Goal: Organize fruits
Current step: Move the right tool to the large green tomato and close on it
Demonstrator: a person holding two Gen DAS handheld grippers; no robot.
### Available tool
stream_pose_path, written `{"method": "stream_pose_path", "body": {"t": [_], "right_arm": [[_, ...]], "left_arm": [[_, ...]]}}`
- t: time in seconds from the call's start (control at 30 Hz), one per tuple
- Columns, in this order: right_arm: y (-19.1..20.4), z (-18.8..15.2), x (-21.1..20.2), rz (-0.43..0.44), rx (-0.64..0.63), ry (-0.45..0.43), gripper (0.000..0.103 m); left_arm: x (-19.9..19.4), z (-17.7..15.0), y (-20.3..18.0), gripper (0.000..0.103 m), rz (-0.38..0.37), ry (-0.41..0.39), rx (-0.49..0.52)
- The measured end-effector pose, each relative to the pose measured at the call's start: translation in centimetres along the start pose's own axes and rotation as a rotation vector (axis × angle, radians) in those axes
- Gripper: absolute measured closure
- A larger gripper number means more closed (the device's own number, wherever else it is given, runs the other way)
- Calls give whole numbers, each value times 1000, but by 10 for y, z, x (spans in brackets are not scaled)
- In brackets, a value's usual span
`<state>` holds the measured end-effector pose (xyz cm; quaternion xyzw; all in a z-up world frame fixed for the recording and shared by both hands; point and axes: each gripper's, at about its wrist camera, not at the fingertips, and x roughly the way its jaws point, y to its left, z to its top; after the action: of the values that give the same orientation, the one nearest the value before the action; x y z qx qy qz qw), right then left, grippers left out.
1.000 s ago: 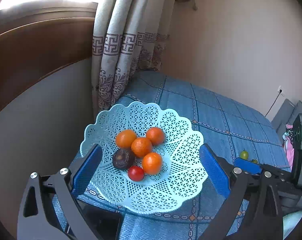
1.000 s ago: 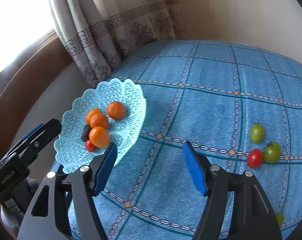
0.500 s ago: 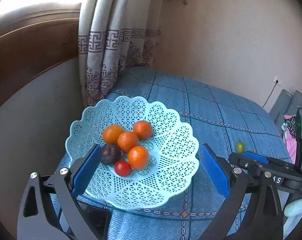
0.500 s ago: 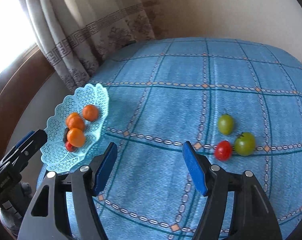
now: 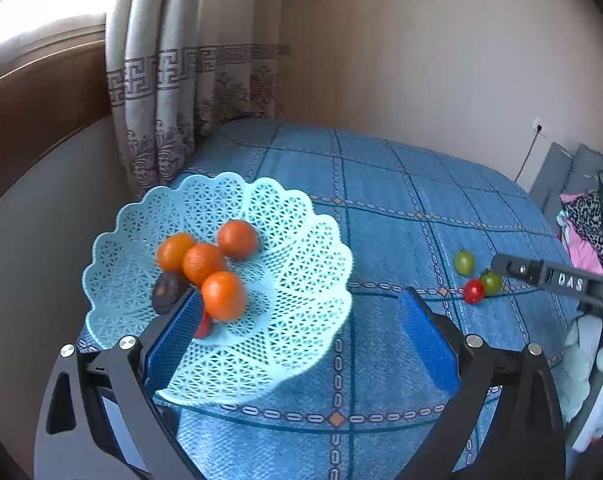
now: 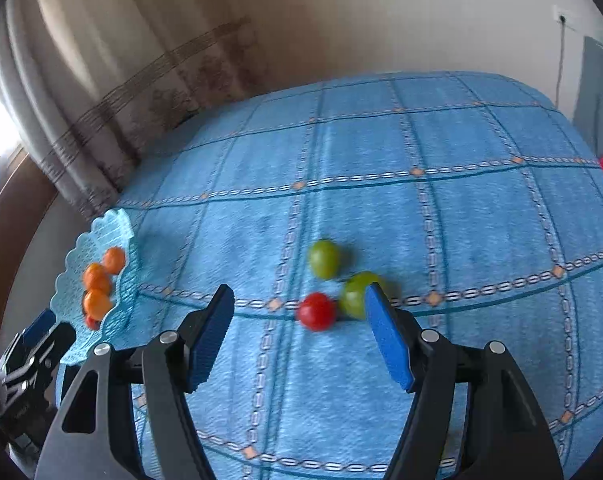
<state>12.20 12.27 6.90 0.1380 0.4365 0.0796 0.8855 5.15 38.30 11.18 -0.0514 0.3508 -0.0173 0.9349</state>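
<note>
A pale blue lattice fruit basket point(image 5: 309, 280) sits at the table's left end, holding several oranges point(image 5: 223, 296), a dark fruit point(image 5: 166, 292) and a red tomato point(image 5: 202, 326) half hidden by my finger. My left gripper point(image 5: 301, 340) hovers open just in front of the basket. On the blue cloth lie a red tomato point(image 6: 316, 311) and two green tomatoes point(image 6: 324, 258), point(image 6: 353, 294). My right gripper point(image 6: 299, 328) is open, with the red tomato between its fingertips' line and the larger green one partly behind the right finger.
The table carries a blue checked cloth point(image 6: 421, 208). A patterned curtain point(image 5: 173, 92) hangs behind the basket, by a wooden sill. Grey cushions and pink cloth point(image 5: 581, 220) lie at the far right. The basket overhangs the table's left edge.
The right gripper has swung right and closer to the three tomatoes, which now sit near its fingertips. The left view has shifted, with the basket now lower left.
</note>
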Motion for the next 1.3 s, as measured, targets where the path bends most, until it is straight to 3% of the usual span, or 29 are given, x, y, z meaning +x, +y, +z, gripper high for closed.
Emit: {"method": "stream_pose_path", "body": {"t": [0.43,0.57,0.9,1.13,1.3], "right_arm": [[-45,8,29,-41,118,70,39],[-45,10,38,-51,115,83,47],[-36,15,65,-74,106,107,52],[-23,9,65,-108,40,86,65],[-28,3,51,-86,29,69,67]], "left_arm": [[9,-6,-22,4,-13,23,58],[11,-7,-25,4,-15,28,68],[13,-9,-28,4,-12,32,73],[18,-11,-39,4,-14,43,99],[23,-11,-50,4,-20,52,124]]}}
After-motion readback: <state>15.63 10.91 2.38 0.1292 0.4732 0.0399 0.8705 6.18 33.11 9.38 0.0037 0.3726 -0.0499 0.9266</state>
